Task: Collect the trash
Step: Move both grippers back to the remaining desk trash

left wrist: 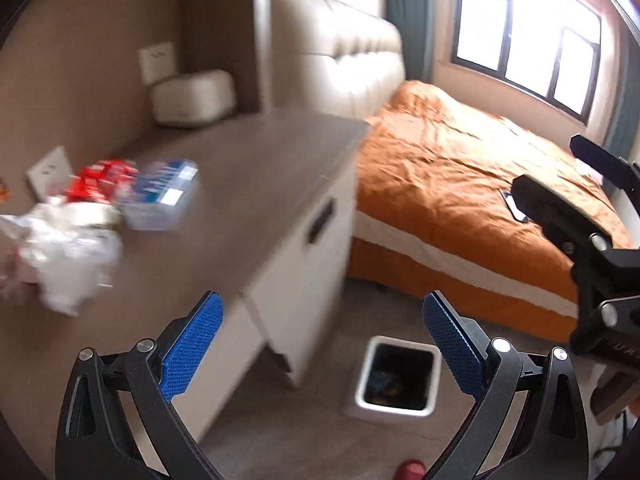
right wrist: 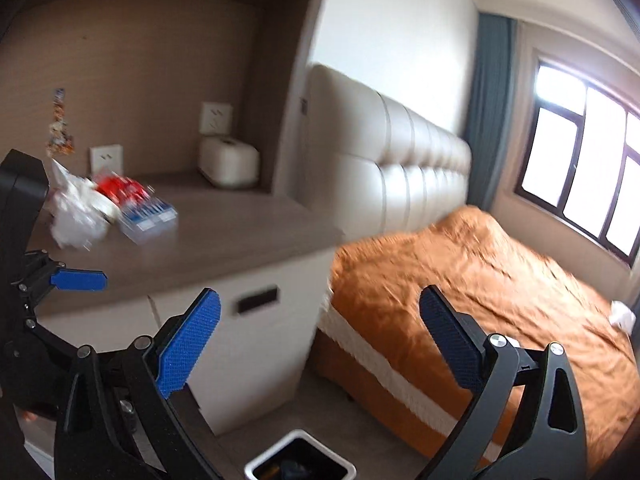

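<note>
Trash [left wrist: 60, 240] on brown cabinet top [left wrist: 248, 184], bin [left wrist: 396, 380] on floor, orange bed [left wrist: 460, 184]

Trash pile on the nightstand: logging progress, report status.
Left gripper open, empty; right gripper open, empty. Trash pile untouched on nightstand. Bin on floor below, path clear.

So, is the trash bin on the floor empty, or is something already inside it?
Not empty. The bin stands upright with no lid, and dark blue and yellow items lie at its bottom in both views; they are too blurred to identify.
</note>
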{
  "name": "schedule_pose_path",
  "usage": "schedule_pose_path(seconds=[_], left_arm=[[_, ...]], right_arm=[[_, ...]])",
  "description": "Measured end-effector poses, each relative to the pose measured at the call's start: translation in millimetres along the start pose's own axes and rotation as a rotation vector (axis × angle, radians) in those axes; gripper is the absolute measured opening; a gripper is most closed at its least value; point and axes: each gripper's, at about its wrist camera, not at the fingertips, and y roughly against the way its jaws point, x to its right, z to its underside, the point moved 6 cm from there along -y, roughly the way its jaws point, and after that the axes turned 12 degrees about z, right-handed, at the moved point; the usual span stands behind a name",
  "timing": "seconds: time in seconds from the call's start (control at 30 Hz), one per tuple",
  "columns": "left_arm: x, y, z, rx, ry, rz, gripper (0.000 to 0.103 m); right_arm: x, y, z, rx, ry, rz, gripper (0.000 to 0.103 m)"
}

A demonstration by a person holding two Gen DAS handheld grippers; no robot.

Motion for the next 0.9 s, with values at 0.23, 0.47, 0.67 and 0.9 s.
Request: schedule_pose_path(seconds=[0.23,0.47,0.67,0.9], left_arm=[[-97.4,91.3,-21.2,0.079,0.059,-0.168,0.098],[-185.9,150.9,-24.7,0.125,0.110,-0.270,0.098],[-244.4,170.7,-16.1,0.139,0.129,-0.266,0.098],[-300.0,161.4,-11.5,0.126,0.116,-0.196,0.098]], right_arm=[[-75.6,27.4,-74.9,0.088,-0.012,-0.171,0.099],[-160.9,34.9,-113.1,0.101,0.004,-0.306,0.099],[-217.8,26.1,-130.0,0.078,0.011,-0.325,0.099],[-260.4,16.7,-137.8,0.044,0.025,-0.257,0.099]])
